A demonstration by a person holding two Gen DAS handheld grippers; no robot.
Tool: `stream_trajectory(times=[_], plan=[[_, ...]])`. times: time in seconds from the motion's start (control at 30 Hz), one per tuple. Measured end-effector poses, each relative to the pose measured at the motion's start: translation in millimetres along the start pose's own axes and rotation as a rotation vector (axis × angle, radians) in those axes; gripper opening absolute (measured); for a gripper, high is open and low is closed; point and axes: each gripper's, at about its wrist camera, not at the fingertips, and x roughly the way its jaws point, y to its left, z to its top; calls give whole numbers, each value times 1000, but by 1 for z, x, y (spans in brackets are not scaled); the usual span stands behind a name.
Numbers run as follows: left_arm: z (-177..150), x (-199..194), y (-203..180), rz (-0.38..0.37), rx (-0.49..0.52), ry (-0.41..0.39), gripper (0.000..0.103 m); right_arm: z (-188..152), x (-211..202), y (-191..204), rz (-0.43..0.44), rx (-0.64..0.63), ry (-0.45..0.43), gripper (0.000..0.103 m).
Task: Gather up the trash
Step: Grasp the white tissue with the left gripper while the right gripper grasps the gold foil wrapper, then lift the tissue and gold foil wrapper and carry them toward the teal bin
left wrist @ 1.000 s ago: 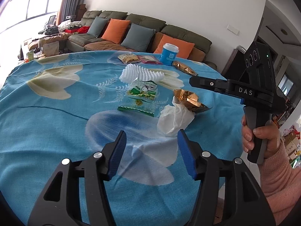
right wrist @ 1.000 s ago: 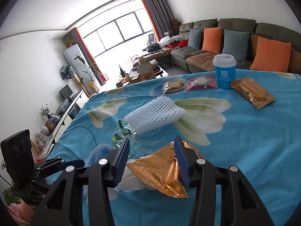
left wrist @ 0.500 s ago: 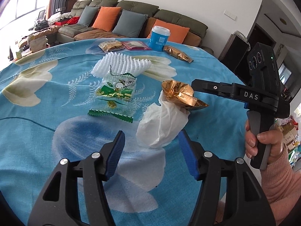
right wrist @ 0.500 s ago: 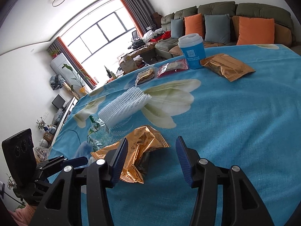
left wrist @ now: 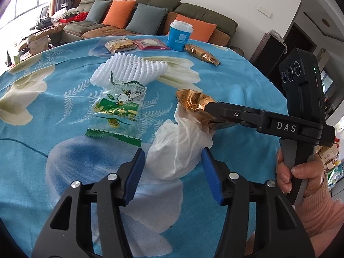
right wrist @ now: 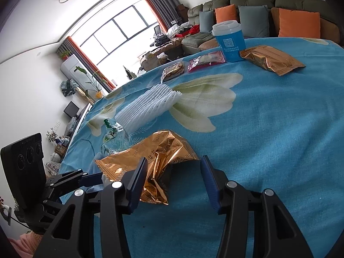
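The white tissue [left wrist: 178, 148] lies crumpled on the blue flowered tablecloth [left wrist: 43, 161], and I take it as the landmark. The left gripper [left wrist: 172, 172] has its fingers spread wide, one on each side of the near part of the tissue, and they do not press it. The crumpled gold wrapper [left wrist: 193, 103] lies on the far right edge of the tissue. In the right wrist view the right gripper [right wrist: 173, 179] is also spread open; the wrapper [right wrist: 154, 157] is between its fingers and touches the left finger, but it is not pinched. Left of the tissue lies a clear green snack bag [left wrist: 120, 111], and behind this bag is a white foam net [left wrist: 129, 68]. Far behind the tissue, near the table edge, stand a blue paper cup [left wrist: 179, 36], a flat gold packet [left wrist: 202, 54], a red packet [left wrist: 150, 43] and a biscuit packet [left wrist: 119, 44].
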Motion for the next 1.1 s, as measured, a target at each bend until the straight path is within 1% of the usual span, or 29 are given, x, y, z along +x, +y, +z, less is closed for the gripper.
stream_trajectory(times=[0.03,0.1,0.13,0.2,0.3,0.4,0.47,0.77,1.03,1.1], plan=[[0,1,-1,-2,5,2,48,-1,0,-1,-1,1,1,48],[0,2,-3,1,12,7,38,-1,1,-1,-5,3,2,42],[0,3,-3,3,15,10,35,-1,2,-1,-4,2,5,39],[-1,4,-4,-4,18,13,24,-2,2,0,-2,-5,8,36],[-2,4,-4,-8,22,8,15,-2,1,2,-3,-13,3,31],[-4,1,-4,-9,25,-3,10,-2,-1,2,3,-11,-7,25],[-6,-2,-4,-9,27,-13,8,-2,-3,2,5,-15,-12,15],[-13,-23,-1,-22,23,-69,7,1,-14,4,17,-25,-55,15],[-24,-51,-1,-26,34,-117,7,5,-25,19,29,-68,-97,15],[-28,-59,0,-16,37,-130,7,6,-25,24,37,-78,-101,15]])
